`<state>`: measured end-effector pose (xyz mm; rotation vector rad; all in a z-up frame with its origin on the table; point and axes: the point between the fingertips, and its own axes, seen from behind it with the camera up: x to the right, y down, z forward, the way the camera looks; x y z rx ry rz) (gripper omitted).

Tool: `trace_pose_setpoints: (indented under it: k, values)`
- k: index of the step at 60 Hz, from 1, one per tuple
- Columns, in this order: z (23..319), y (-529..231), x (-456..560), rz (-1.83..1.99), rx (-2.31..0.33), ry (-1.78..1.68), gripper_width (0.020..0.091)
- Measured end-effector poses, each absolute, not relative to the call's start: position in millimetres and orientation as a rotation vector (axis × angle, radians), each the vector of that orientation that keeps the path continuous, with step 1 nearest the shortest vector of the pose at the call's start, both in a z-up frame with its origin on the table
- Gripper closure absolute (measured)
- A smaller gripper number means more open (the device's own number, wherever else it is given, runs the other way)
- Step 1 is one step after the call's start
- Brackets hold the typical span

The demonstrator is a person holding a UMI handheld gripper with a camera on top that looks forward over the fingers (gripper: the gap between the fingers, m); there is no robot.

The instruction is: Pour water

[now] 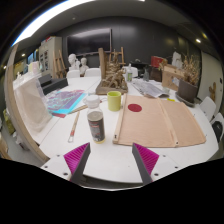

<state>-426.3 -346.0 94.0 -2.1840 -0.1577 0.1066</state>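
Note:
A yellow-green cup stands on the white table, well beyond my fingers. Nearer and a little left of it is a clear jar with a pale lid and dark contents. Further back stands a bottle with a green label. My gripper is open over bare table, its magenta pads spread wide with nothing between them. The jar is just ahead of the left finger.
A tan board or mat lies right of the cup with a red disc at its far end. Colourful papers and a pen lie at the left. A wooden easel and clutter stand at the back.

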Motion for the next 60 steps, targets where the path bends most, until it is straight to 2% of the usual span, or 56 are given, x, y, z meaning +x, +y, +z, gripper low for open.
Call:
trace_pose_setpoints:
  k: [20,23,25,33,35,47,54,60]
  values:
    - [63.3,-237.1,-491.0,0.117,-2.041,-0.070,0.0248]
    - [59.2,-224.2,-493.4,0.111,-2.034,-0.059,0.0289]
    - [55.0,-217.3,-493.8,0.101,-2.031,-0.053,0.0346]
    - [44.9,-202.8,-499.2,0.090,-2.012,-0.051,0.0676]
    - [45.6,-202.3,-497.4,0.076,-2.004,-0.052,0.0680]
    - [44.4,-200.3,-502.7,0.073,-2.017,-0.100,0.0836]
    - [58.3,-200.1,-503.2,0.056,-2.035,-0.104,0.0836]
    - [83.0,-192.2,-486.4,0.034,-2.027,-0.065,0.0837]
